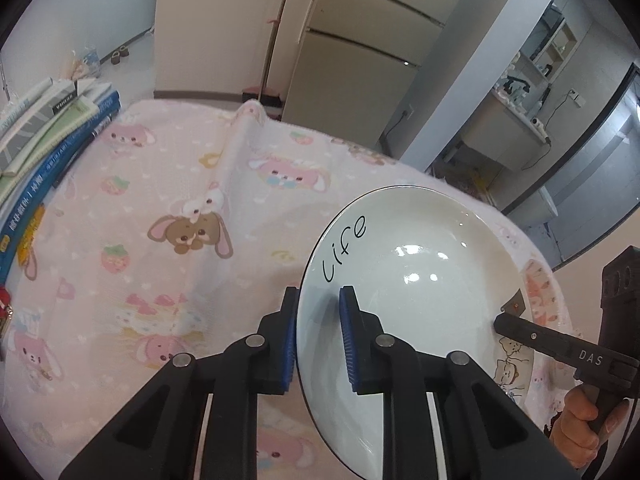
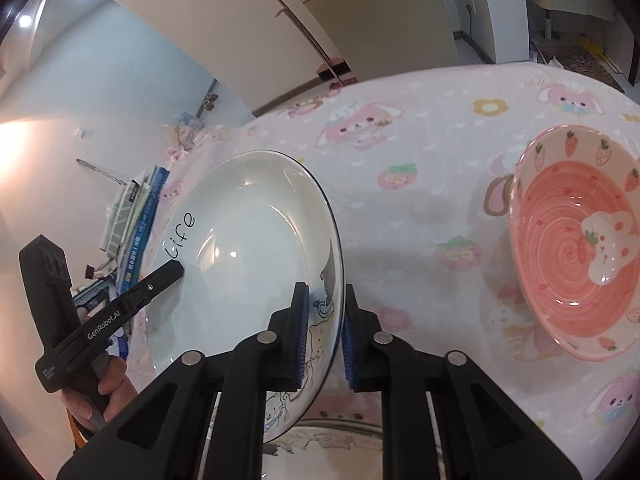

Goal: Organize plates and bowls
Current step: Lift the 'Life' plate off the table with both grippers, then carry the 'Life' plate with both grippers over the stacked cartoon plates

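Observation:
A white plate (image 1: 416,280) with "Life" written on it and cartoon animals on its rim is held tilted above the pink tablecloth; it also shows in the right wrist view (image 2: 248,248). My left gripper (image 1: 318,340) is shut on its rim at the "Life" side. My right gripper (image 2: 324,336) is shut on the opposite rim, over the cartoon drawings. The right gripper shows in the left wrist view (image 1: 560,344) and the left gripper in the right wrist view (image 2: 160,280). A pink strawberry bowl (image 2: 576,240) sits on the cloth at the right.
A stack of books (image 1: 44,140) lies at the table's left edge. Another dish rim (image 2: 332,436) shows below the held plate. The pink cartoon tablecloth (image 1: 160,220) covers the table. A fridge (image 1: 352,60) and a broom stand behind.

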Demonstrator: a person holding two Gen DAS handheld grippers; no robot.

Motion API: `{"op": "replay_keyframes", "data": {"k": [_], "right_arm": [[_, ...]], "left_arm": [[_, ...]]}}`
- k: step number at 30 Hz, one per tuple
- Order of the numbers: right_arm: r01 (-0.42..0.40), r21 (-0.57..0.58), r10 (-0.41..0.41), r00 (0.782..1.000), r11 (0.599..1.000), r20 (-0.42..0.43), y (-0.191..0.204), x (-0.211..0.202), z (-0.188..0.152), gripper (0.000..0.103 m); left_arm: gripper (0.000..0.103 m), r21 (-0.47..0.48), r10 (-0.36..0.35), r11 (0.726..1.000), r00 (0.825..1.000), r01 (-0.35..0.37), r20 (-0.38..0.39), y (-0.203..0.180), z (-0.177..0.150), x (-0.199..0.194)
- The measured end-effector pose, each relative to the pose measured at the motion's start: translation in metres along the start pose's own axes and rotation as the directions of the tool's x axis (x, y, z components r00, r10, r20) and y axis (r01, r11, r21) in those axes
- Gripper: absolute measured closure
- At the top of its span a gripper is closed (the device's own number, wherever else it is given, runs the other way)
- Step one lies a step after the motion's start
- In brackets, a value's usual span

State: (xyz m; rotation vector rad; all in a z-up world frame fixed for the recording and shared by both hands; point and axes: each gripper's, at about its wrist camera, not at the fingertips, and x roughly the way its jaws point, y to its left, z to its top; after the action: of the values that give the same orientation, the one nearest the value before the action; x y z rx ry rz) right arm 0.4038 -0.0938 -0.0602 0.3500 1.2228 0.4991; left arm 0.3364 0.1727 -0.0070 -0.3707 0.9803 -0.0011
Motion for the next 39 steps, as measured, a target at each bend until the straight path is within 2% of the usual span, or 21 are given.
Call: {"op": "replay_keyframes", "data": {"k": [9, 15, 22, 31, 39], "right_arm": [[-0.021, -0.009, 0.022, 0.998, 1.0, 0.066, 0.018, -0.06, -0.015, 0.089], [0.012, -0.028, -0.008, 0.991, 1.0, 0.136, 0.031, -0.109, -0.037, 0.089], [0.014, -0.027, -0.009, 0.985, 1.0, 0.171, 0.033, -0.152, -0.072, 0.089], [0.026, -0.033, -0.019, 0.977, 0.999, 0.212, 0.032, -0.191, -0.118, 0.089], [0.03, -0.02, -0.025, 0.978, 0.999, 0.209, 0.021, -0.197, -0.145, 0.089]], "left_arm": [[0.082, 0.046, -0.009, 0.999, 0.998, 0.006, 0.068, -0.036, -0.005, -0.069], [0.082, 0.083, -0.034, 0.996, 0.995, 0.026, 0.093, -0.062, -0.026, -0.112], [0.082, 0.114, -0.062, 0.992, 0.992, 0.049, 0.112, -0.085, -0.055, -0.15], [0.082, 0.149, -0.088, 0.986, 0.989, 0.07, 0.121, -0.102, -0.09, -0.183], [0.082, 0.166, -0.077, 0.984, 0.991, 0.058, 0.108, -0.105, -0.115, -0.18]]}}
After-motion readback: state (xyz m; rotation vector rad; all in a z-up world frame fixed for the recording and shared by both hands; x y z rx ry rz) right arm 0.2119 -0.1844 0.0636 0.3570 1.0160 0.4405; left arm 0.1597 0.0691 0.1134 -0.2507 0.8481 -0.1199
